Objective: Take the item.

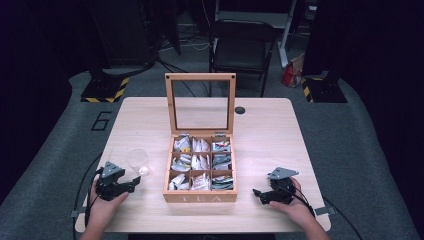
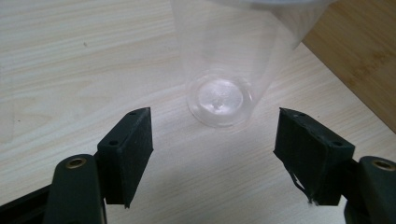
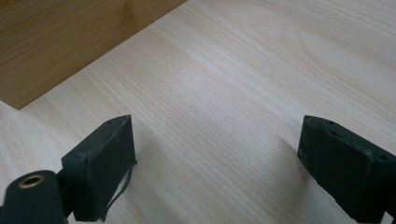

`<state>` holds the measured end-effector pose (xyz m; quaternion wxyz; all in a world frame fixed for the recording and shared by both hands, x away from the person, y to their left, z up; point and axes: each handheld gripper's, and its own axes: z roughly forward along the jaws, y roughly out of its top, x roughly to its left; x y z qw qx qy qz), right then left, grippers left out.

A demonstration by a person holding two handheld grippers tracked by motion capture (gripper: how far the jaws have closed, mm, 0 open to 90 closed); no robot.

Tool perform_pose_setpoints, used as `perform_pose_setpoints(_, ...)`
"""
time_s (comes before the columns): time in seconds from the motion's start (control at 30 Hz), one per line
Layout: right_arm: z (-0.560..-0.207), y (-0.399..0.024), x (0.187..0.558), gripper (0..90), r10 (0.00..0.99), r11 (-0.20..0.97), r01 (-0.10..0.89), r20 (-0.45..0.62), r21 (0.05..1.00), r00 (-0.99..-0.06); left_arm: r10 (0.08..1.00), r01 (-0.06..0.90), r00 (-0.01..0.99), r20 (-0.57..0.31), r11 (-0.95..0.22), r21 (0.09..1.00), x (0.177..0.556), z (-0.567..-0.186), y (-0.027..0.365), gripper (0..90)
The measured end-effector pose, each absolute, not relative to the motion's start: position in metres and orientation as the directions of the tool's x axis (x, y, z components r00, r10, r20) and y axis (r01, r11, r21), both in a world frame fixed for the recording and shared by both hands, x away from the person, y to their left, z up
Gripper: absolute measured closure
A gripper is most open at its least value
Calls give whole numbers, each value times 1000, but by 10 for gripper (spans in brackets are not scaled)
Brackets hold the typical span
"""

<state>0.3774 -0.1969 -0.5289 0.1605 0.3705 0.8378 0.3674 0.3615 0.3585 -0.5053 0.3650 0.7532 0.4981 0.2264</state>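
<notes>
Left of the tea box (image 1: 200, 196), near the table (image 1: 150, 120) edge, the left gripper (image 2: 212, 140) gapes before a clear, upright cup (image 2: 224, 88); the right gripper (image 3: 215, 158) gapes over bare wood.

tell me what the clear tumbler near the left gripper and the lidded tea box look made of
Clear tumbler: see-through, thin-walled, glossy, so probably plastic, possibly glass. Tea box: light wood with visible grain and a matt finish; its raised lid is a wooden frame around a transparent pane, glass or acrylic.
</notes>
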Motion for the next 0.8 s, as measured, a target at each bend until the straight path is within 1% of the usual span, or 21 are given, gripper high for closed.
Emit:
perform_pose_setpoints(0.57,-529,-197,378,103,736,459,505,5,731,-677,907,561,421,-22,-241,792,349,-480,358,321)
perform_pose_setpoints(0.8,-529,-197,377,103,734,463,503,3,730,-679,905,568,416,-87,-184,802,348,-461,363,344)
